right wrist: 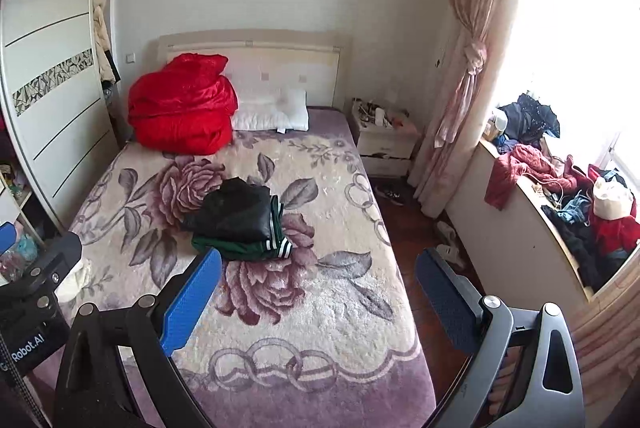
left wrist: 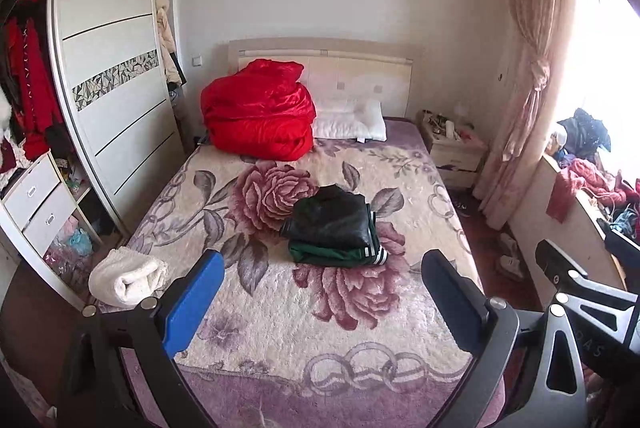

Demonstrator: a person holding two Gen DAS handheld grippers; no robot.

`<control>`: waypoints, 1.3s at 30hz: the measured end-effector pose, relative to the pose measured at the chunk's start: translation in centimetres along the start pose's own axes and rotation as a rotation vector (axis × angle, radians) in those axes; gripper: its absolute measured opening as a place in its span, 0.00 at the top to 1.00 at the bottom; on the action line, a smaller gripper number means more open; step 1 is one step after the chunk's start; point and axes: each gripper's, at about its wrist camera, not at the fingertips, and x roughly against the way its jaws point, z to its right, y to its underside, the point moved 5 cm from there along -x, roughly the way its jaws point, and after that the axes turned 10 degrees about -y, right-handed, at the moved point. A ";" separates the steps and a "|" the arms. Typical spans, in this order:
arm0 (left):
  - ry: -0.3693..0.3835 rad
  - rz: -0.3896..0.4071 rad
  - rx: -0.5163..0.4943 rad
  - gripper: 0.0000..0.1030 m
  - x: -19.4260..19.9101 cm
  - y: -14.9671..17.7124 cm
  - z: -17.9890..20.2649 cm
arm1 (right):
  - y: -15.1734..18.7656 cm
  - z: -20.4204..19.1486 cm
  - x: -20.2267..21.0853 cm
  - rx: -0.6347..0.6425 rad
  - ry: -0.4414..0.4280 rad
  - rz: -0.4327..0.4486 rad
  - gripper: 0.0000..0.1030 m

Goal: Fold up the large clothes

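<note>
A folded stack of clothes, a black garment (left wrist: 330, 214) on a green one with white stripes (left wrist: 340, 255), lies in the middle of the flowered bed (left wrist: 320, 328). It also shows in the right wrist view (right wrist: 236, 214). My left gripper (left wrist: 320, 292) is open and empty, held above the foot of the bed, short of the stack. My right gripper (right wrist: 318, 288) is open and empty too, above the bed's foot and right edge. A rolled white garment (left wrist: 126, 276) lies at the bed's left edge.
A red quilt (left wrist: 258, 115) and a white pillow (left wrist: 352, 121) lie at the headboard. A wardrobe (left wrist: 108, 67) stands left, a nightstand (right wrist: 384, 143) right. A windowsill ledge (right wrist: 516, 240) carries piled clothes (right wrist: 560, 179). Shoes (right wrist: 448, 240) lie on the floor.
</note>
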 end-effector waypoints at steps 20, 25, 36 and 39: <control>-0.041 0.040 0.003 0.00 1.8 0.8 -1.5 | 0.6 -0.4 2.1 -0.022 -0.039 0.025 0.00; -0.044 0.041 0.000 0.00 1.9 1.0 -1.5 | 0.6 -0.4 2.0 -0.023 -0.042 0.028 0.00; -0.045 0.045 -0.003 0.00 2.2 0.9 -1.2 | 0.4 -0.5 2.2 -0.024 -0.055 0.035 0.00; -0.052 0.047 -0.007 0.00 2.3 0.6 -1.2 | 0.4 -0.5 2.2 -0.023 -0.055 0.035 0.00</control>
